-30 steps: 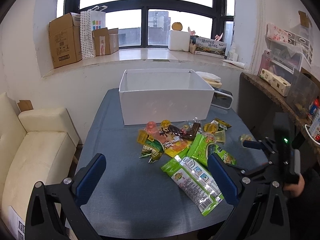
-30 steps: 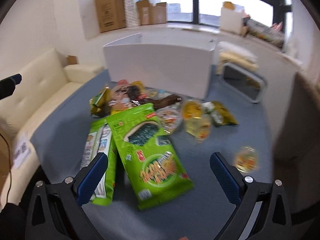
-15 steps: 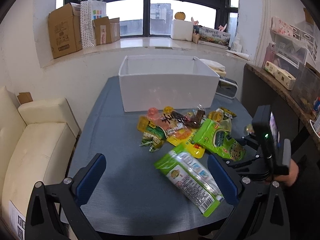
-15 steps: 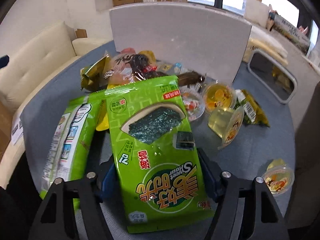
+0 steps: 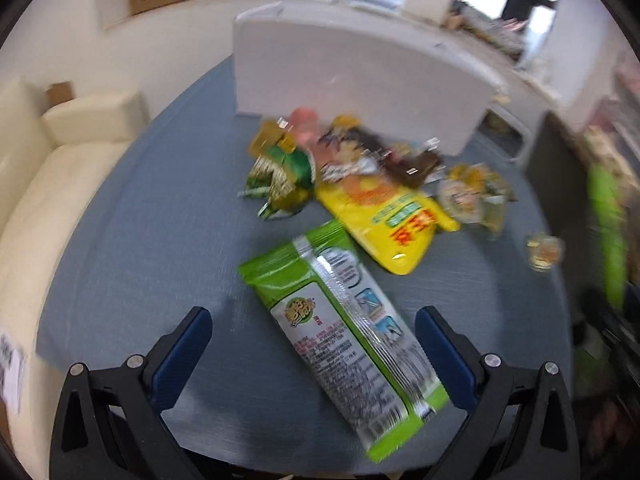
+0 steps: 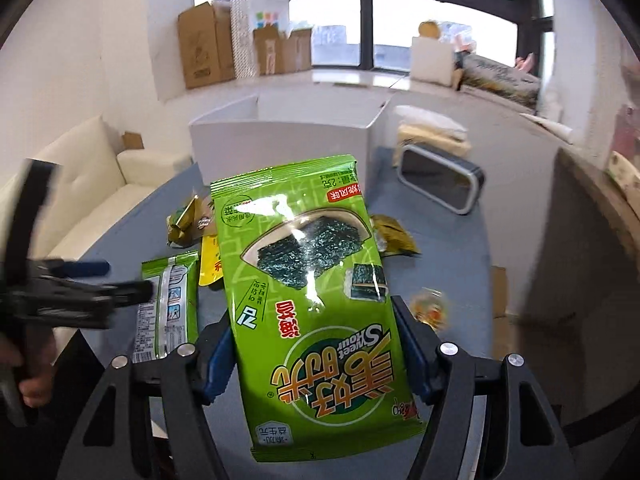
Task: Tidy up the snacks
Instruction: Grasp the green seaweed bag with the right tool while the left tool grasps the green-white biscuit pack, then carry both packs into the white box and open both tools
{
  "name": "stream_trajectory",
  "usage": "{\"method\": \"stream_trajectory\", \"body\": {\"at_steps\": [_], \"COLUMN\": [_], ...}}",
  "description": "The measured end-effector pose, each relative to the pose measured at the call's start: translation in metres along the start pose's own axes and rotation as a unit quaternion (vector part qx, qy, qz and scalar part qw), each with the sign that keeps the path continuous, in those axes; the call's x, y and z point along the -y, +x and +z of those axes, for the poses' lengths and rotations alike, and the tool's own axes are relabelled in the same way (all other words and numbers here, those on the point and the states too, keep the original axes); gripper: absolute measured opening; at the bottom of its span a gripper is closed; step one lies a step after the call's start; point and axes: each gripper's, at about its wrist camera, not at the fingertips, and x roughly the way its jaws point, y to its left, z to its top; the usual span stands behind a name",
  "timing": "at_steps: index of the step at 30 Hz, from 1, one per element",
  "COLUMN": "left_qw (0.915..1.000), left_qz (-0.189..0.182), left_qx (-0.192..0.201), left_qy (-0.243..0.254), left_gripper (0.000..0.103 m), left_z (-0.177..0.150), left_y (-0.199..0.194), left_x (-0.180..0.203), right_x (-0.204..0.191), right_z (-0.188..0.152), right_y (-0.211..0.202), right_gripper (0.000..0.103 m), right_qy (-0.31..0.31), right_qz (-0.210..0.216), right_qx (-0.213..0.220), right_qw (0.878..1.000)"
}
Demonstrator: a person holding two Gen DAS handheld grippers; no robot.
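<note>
My right gripper [image 6: 316,356] is shut on a green seaweed snack bag [image 6: 308,280] and holds it up above the blue-grey table [image 6: 452,248]; the bag shows as a green blur at the right edge of the left wrist view [image 5: 608,236]. My left gripper [image 5: 314,340] is open just above a second green bag lying back side up [image 5: 344,328], its fingers on either side of it. A yellow bag [image 5: 384,216] and several small snacks [image 5: 336,156] lie in front of the open white box [image 5: 352,76].
A cream sofa [image 5: 52,168] stands left of the table. A jelly cup [image 5: 544,252] sits alone at the table's right. A black-rimmed container [image 6: 440,180] stands right of the box. Cardboard boxes [image 6: 208,44] line the window sill.
My right gripper has lifted the seaweed bag off the table. My left gripper has moved down and forward over the second green bag.
</note>
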Motion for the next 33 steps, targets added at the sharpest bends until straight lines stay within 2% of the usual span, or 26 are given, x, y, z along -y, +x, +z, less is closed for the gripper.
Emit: {"method": "stream_trajectory", "body": {"at_steps": [4,9,10,12,14,16,17,21,23,29,33], "left_qw": [0.9984,0.9959,0.996,0.9971,0.9974,0.9983,0.9984,0.9988,0.9989,0.9929,0.9903], "left_qz": [0.056,0.087,0.085,0.075,0.07,0.057,0.054,0.034,0.028,0.02,-0.003], "left_qx": [-0.005,-0.019,-0.027,-0.016,-0.012,-0.011,-0.005,-0.004,0.0,0.08,0.112], "left_qy": [0.001,0.012,0.01,-0.002,0.007,0.012,0.013,0.034,0.038,0.086,0.082], "left_gripper": [0.103,0.103,0.103,0.103,0.103,0.095,0.086,0.084,0.084,0.084,0.084], "left_z": [-0.001,-0.006,-0.007,-0.009,-0.011,-0.012,-0.011,-0.011,-0.007,-0.005,0.027], "left_y": [0.019,0.037,0.042,0.044,0.048,0.048,0.045,0.042,0.031,-0.021,-0.046], "left_x": [0.021,0.037,0.038,0.034,0.031,0.03,0.03,0.027,0.024,0.011,-0.011], "right_x": [0.01,0.019,0.021,0.021,0.023,0.024,0.025,0.025,0.021,0.008,-0.002], "right_z": [-0.007,-0.014,-0.015,-0.014,-0.014,-0.015,-0.016,-0.015,-0.012,0.002,0.024], "right_y": [-0.015,-0.018,-0.019,-0.019,-0.019,-0.019,-0.019,-0.017,-0.017,-0.021,-0.013], "right_gripper": [0.073,0.073,0.073,0.073,0.073,0.073,0.073,0.073,0.073,0.073,0.073], "right_qy": [0.01,0.014,0.014,0.015,0.015,0.018,0.021,0.037,0.029,0.023,0.023], "right_qz": [-0.001,0.001,-0.001,0.001,0.0,0.002,0.003,0.015,0.008,0.03,0.032], "right_qx": [0.007,0.004,0.005,0.007,0.007,0.007,0.008,0.012,0.013,0.02,0.028], "right_qw": [1.0,1.0,1.0,1.0,1.0,1.0,1.0,0.999,0.999,0.999,0.999]}}
